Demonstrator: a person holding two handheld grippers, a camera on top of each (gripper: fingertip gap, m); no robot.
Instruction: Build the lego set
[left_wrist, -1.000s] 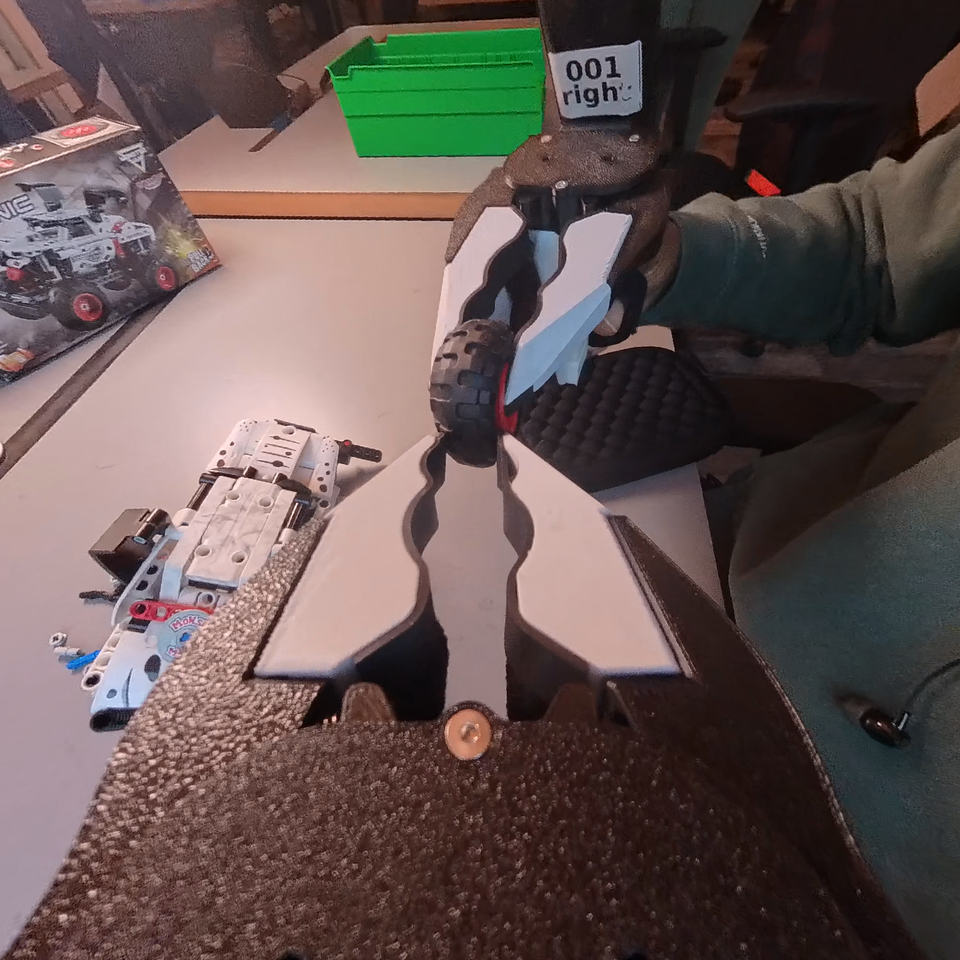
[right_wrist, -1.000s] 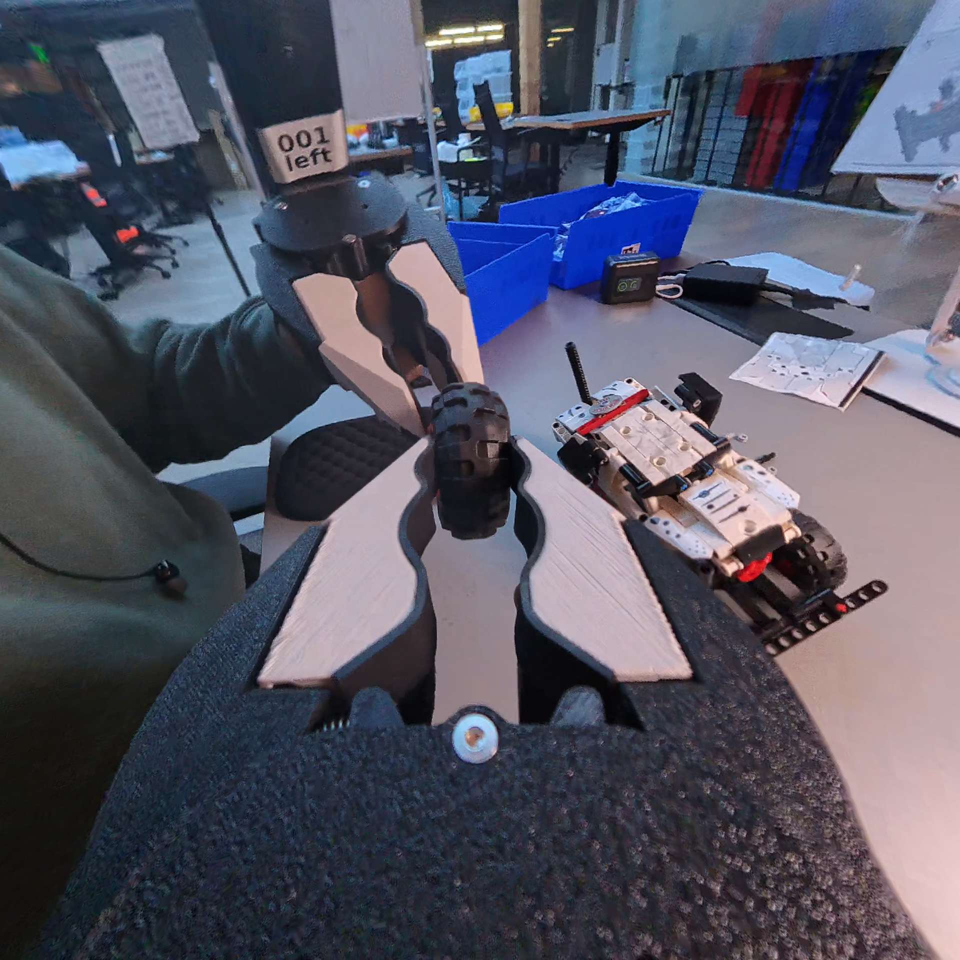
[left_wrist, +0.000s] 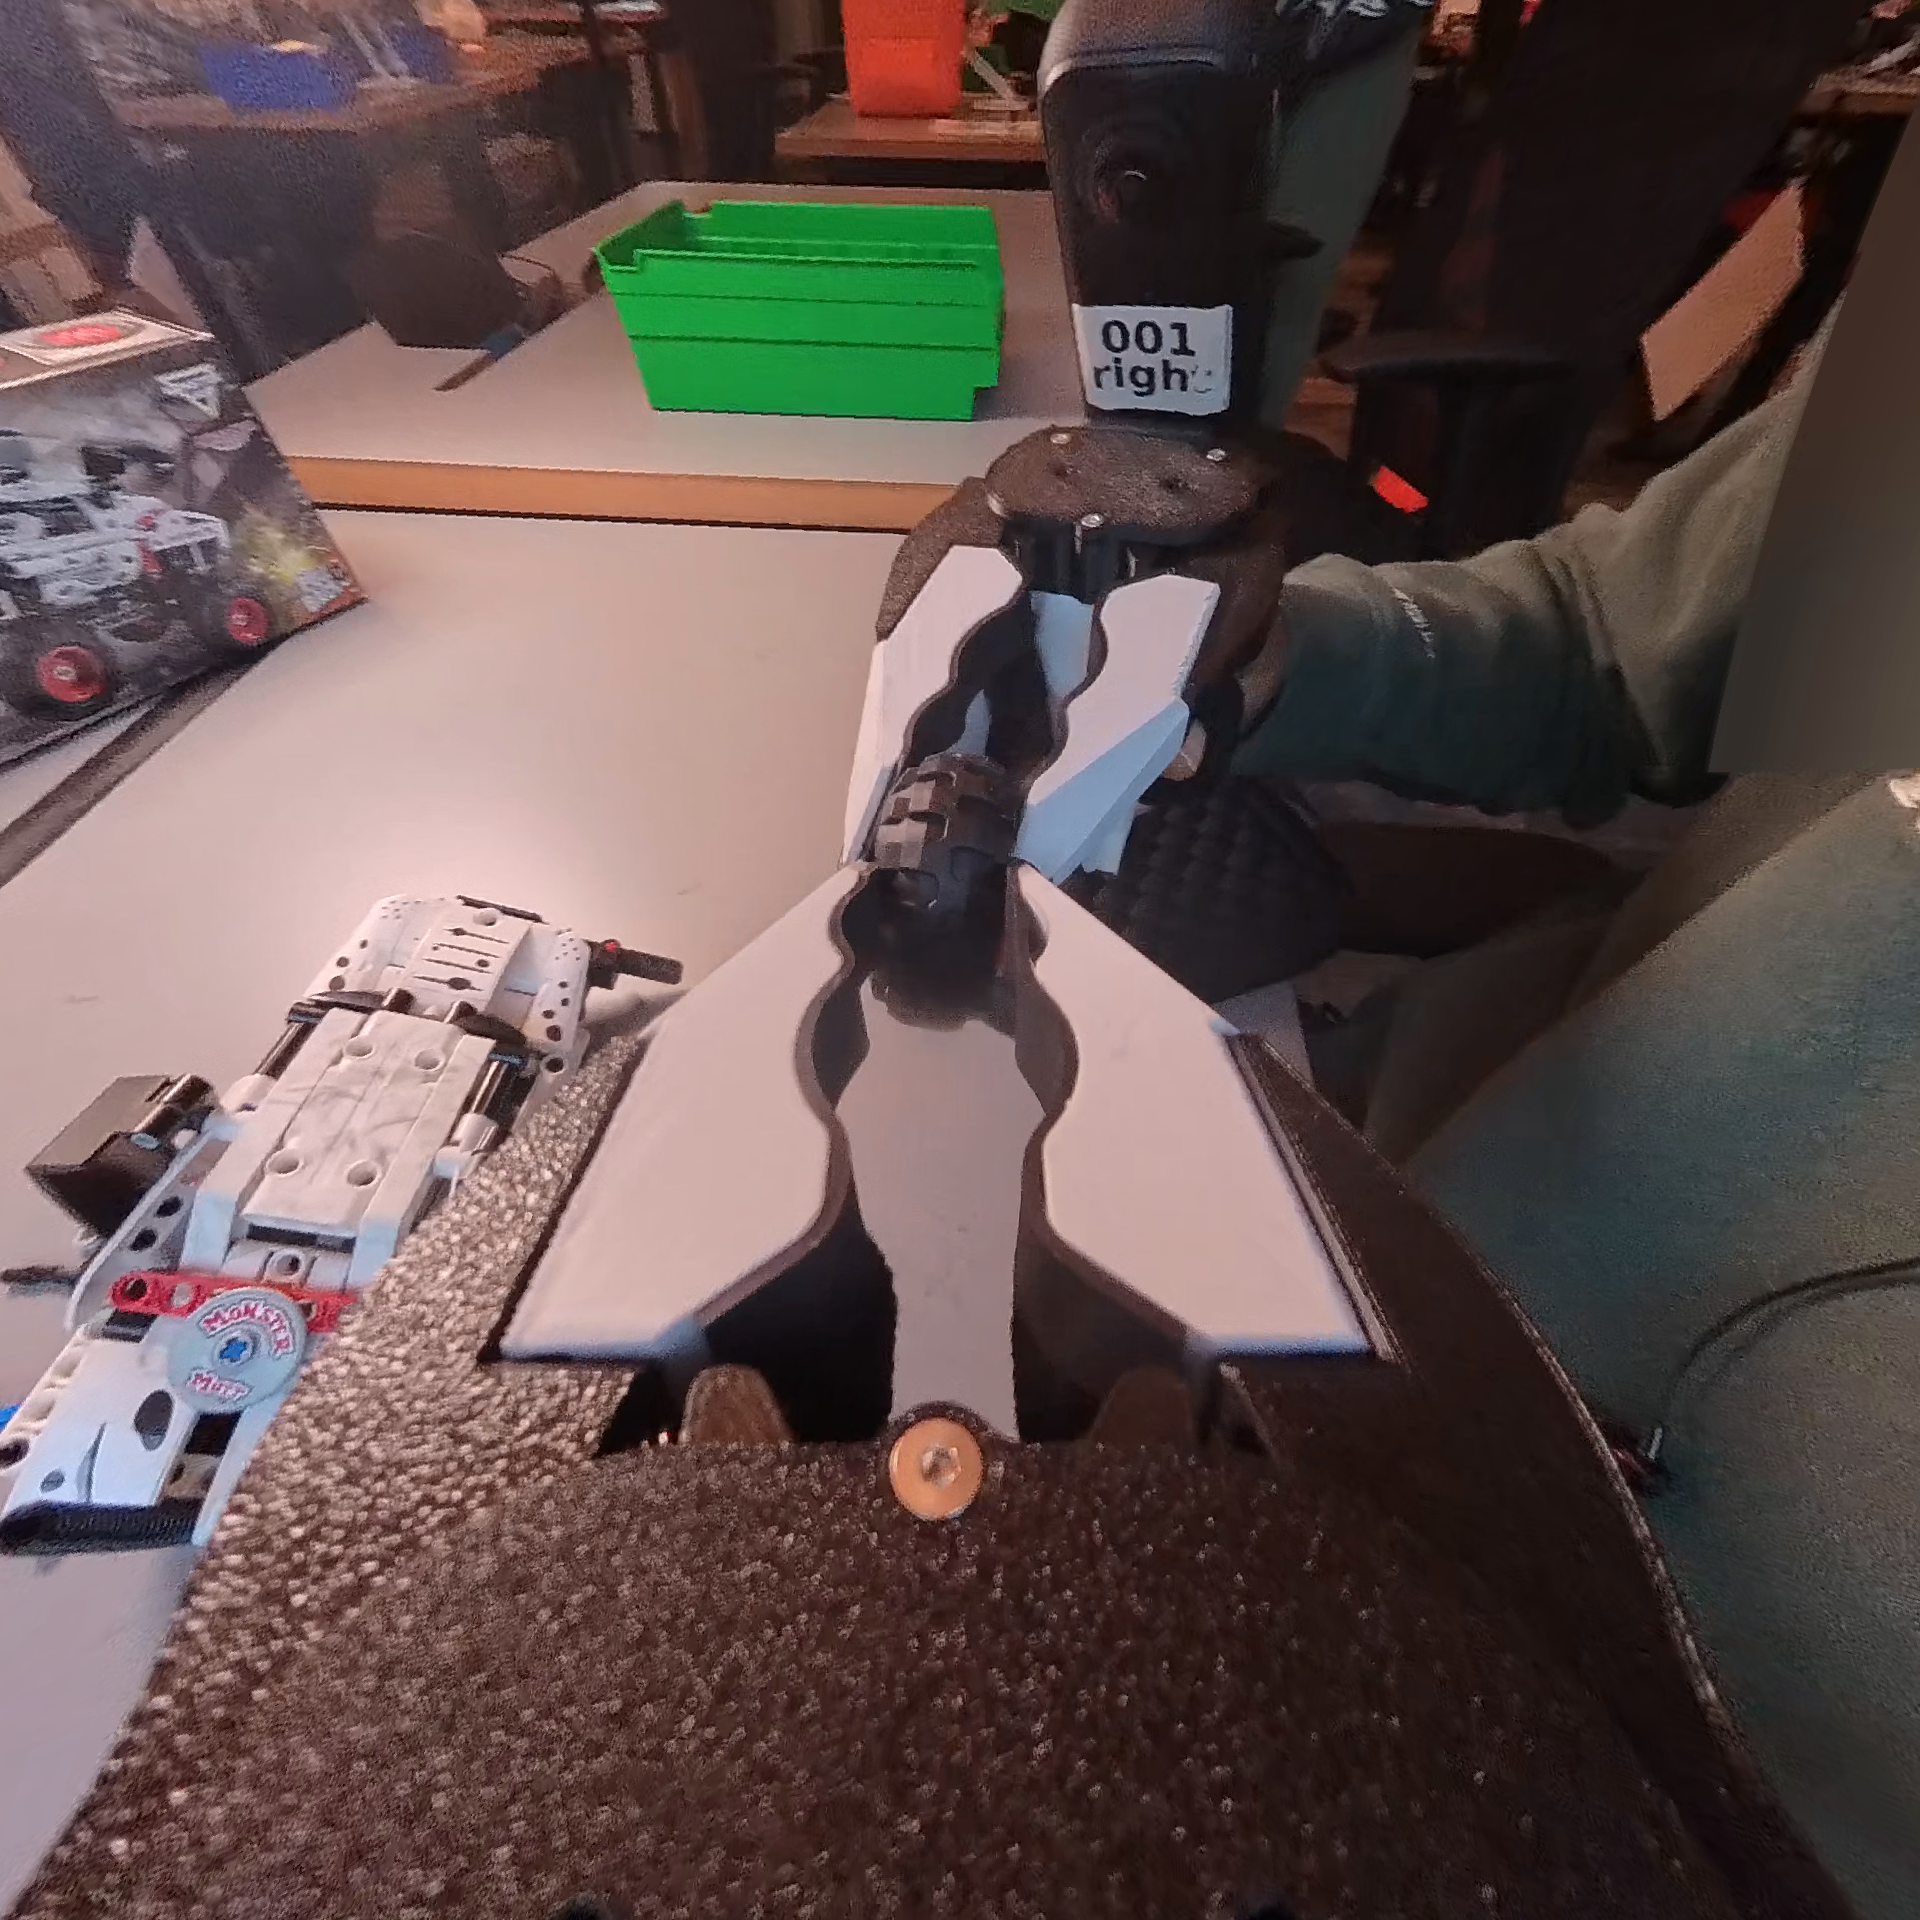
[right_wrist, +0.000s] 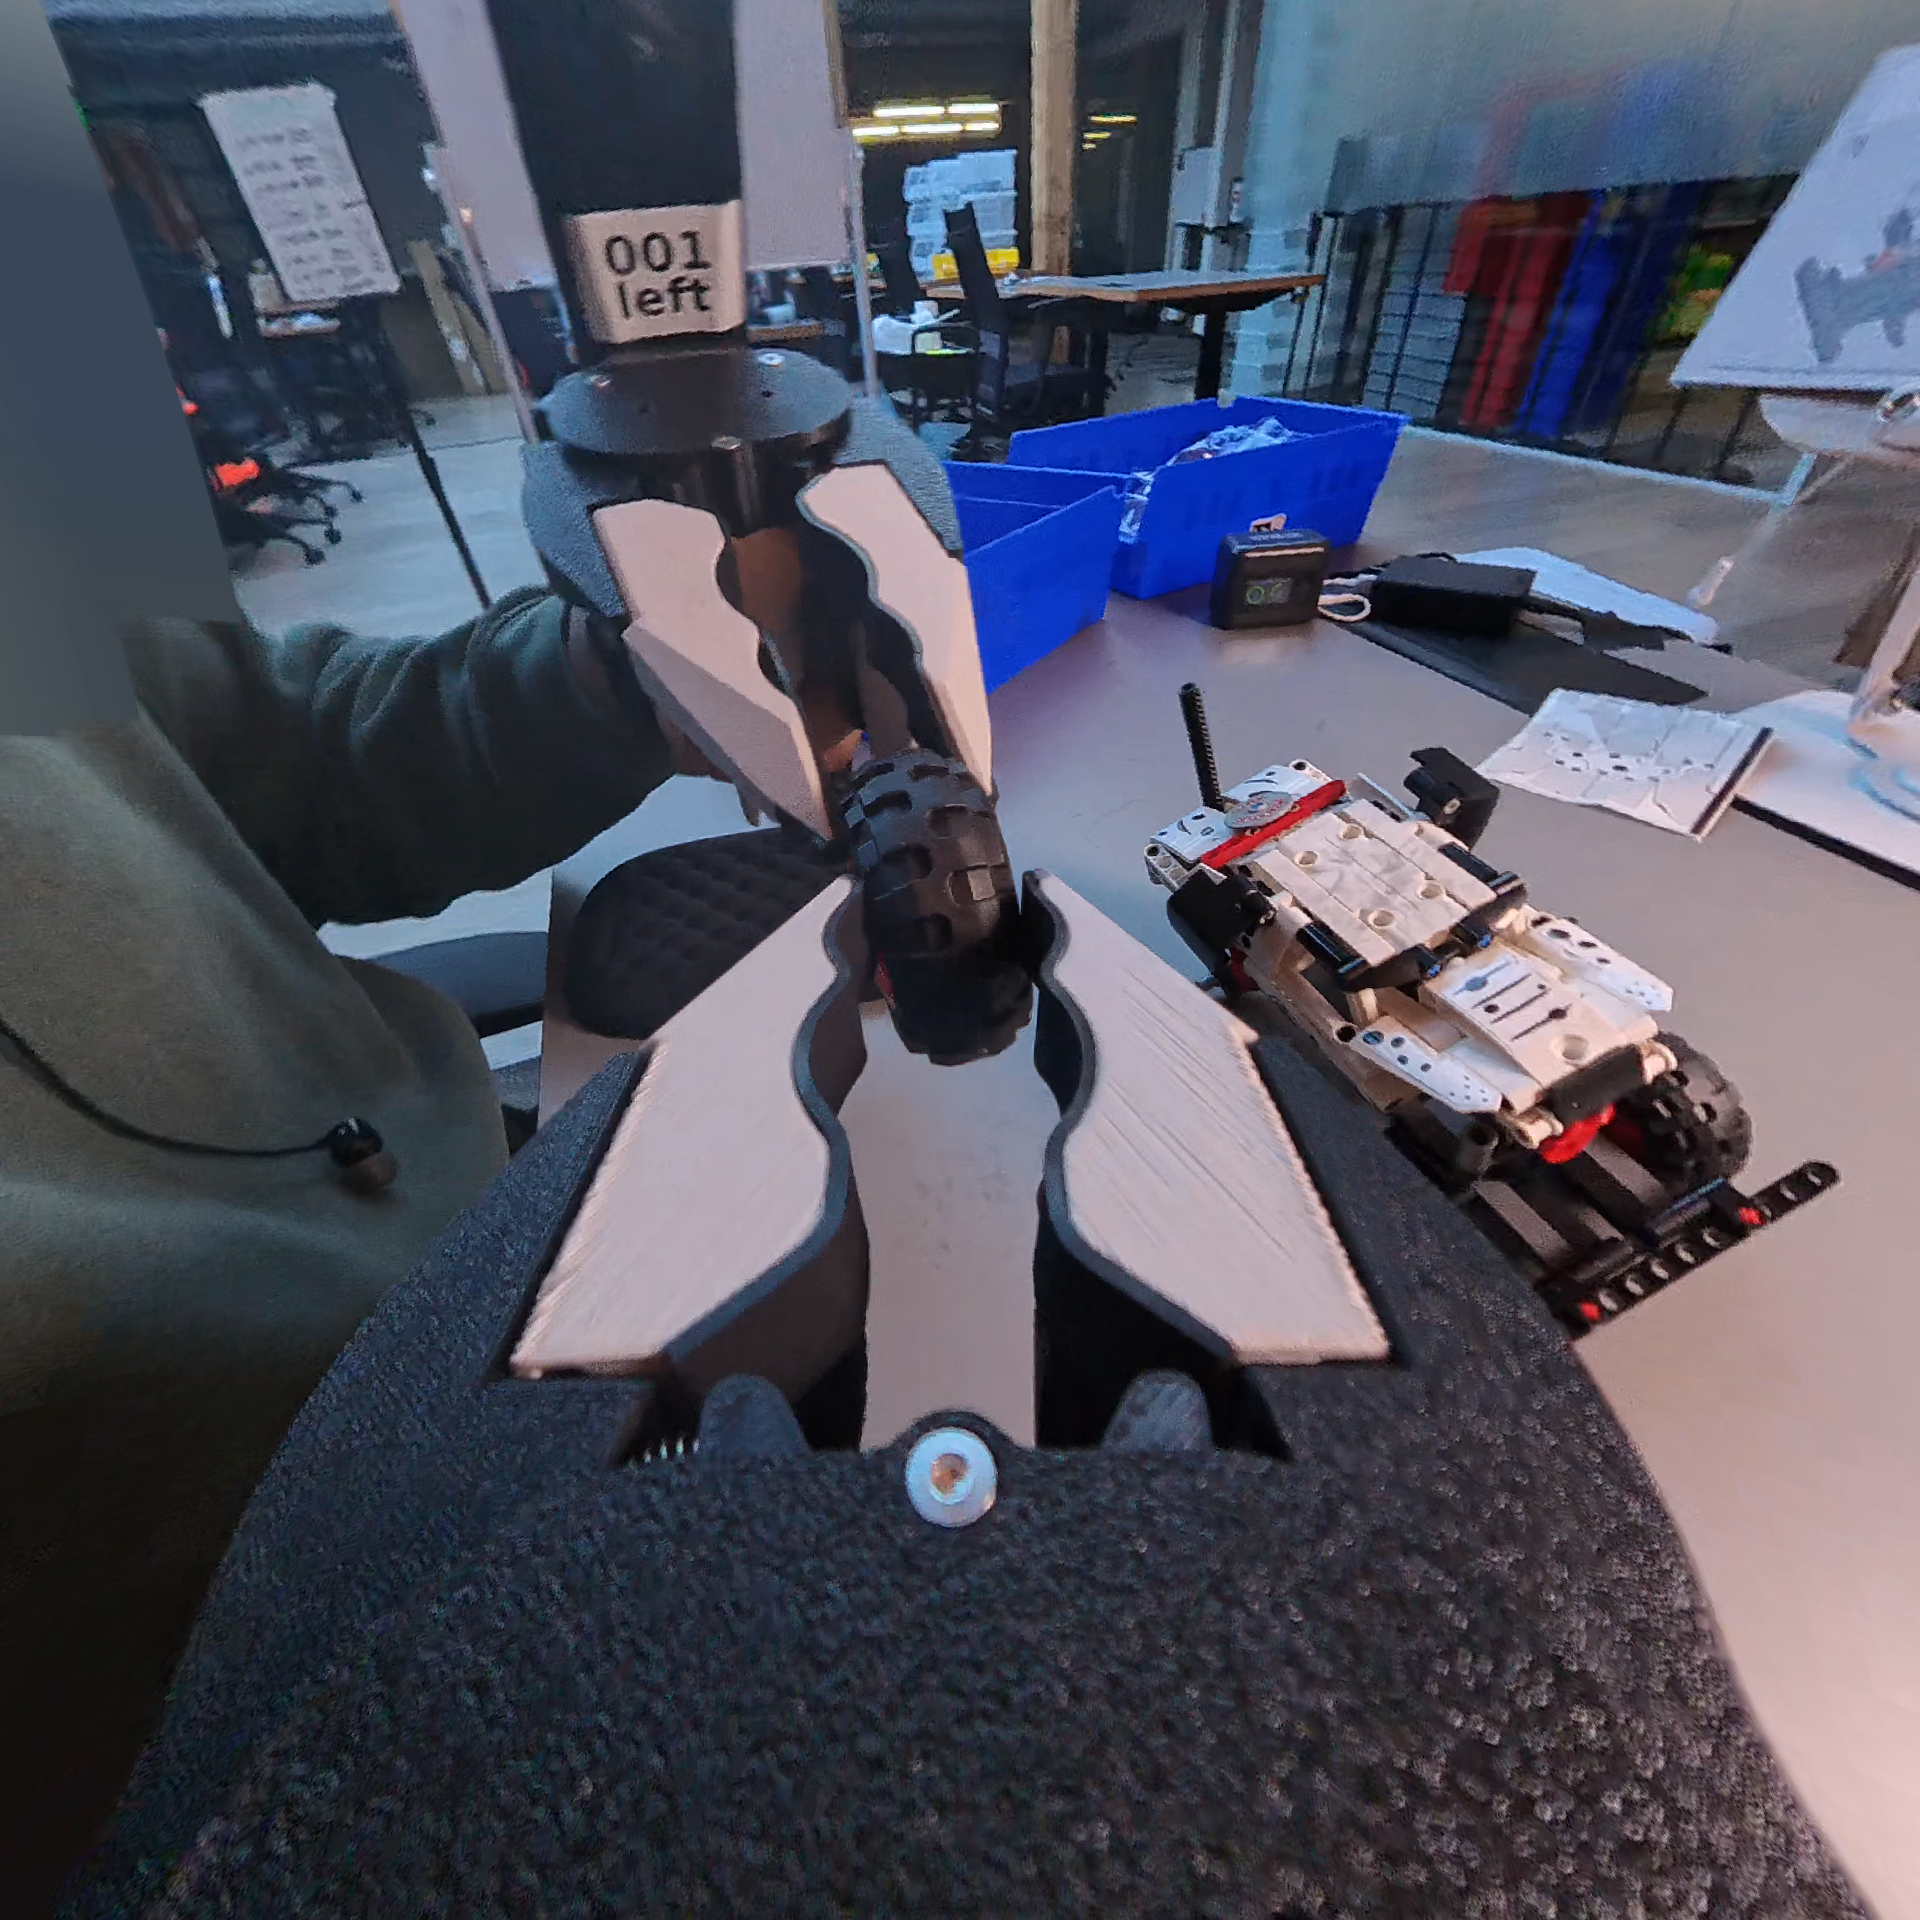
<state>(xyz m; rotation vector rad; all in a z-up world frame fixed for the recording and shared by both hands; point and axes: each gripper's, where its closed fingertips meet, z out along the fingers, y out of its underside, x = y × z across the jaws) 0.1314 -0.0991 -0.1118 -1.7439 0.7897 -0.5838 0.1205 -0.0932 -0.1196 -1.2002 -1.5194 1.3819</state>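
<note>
- Now both tongs meet tip to tip in the air just off the near edge of the bench (right_wrist: 1714, 1507), with one black knobbly wheel (right_wrist: 940, 904) between them.
- In its own view, the right tongs (right_wrist: 940, 899) are narrowed onto the wheel: each tip presses on the tyre, one on each side face, and a little red of the hub shows at the left tip.
- The wheel stands on edge there, tread facing the camera, its axle running roughly across from one right-hand finger to the other, tipped a little.
- From the far side, the left tongs (right_wrist: 909, 784) reach down onto the same wheel, their tips against its upper tread; the jaws stand partly closed around it.
- In the left wrist view the wheel (left_wrist: 940, 831) sits at the tips of the left tongs (left_wrist: 935, 883), and the right tongs (left_wrist: 951, 821) come down on it from above; whether the left pair truly pinches the tyre or only rests against it I cannot tell.
- A gloved hand and green sleeve (left_wrist: 1455, 675) hold the right tool.
- Beside the tongs, the white and black lego truck (right_wrist: 1434, 956) lies on the bench, well apart from the held wheel, its long axis running diagonally away from the person; one wheel is fitted at its near end in the right wrist view.
- Farther out are the set's box (left_wrist: 125, 520), a green bin (left_wrist: 810, 312), blue bins (right_wrist: 1195, 499) and printed sheets (right_wrist: 1621, 748).
</note>
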